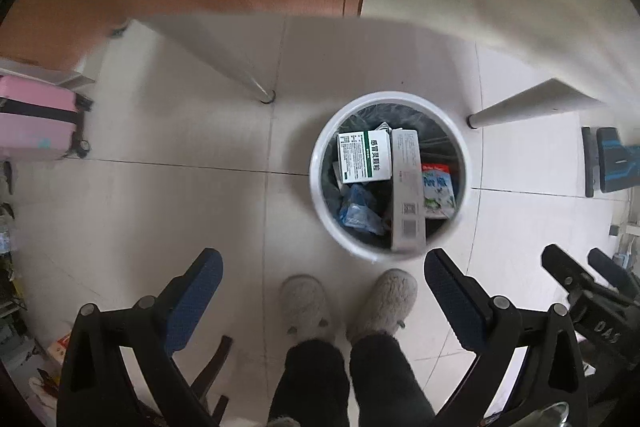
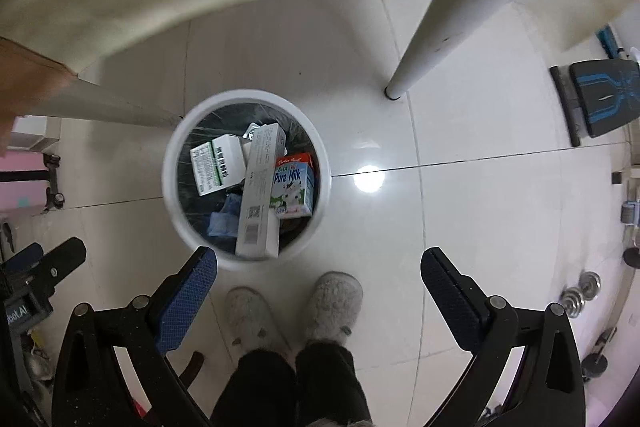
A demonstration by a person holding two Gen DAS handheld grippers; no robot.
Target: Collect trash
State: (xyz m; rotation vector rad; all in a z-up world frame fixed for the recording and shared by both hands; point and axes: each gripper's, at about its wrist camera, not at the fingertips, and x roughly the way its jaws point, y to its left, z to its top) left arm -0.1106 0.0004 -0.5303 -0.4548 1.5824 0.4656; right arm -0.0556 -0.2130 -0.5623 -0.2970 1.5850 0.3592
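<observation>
A white round trash bin [image 1: 320,187] [image 2: 170,187] with a dark liner stands on the tiled floor below both grippers. Inside lie a green-and-white medicine box [image 1: 364,157] [image 2: 216,163], a long white carton [image 1: 407,191] [image 2: 260,187], a "Pure Milk" carton [image 1: 438,191] [image 2: 292,189] and a crumpled blue wrapper [image 1: 360,211] [image 2: 224,221]. My left gripper [image 1: 324,301] is open and empty, high above the floor near the bin. My right gripper [image 2: 320,299] is open and empty too; it also shows at the right edge of the left wrist view [image 1: 588,291].
The person's grey slippers [image 1: 348,303] [image 2: 296,311] stand just in front of the bin. White table legs [image 1: 240,67] [image 2: 420,43] stand beside the bin. A pink suitcase [image 1: 36,123] is at left, a blue-black device [image 2: 600,99] and dumbbell weights [image 2: 580,295] at right.
</observation>
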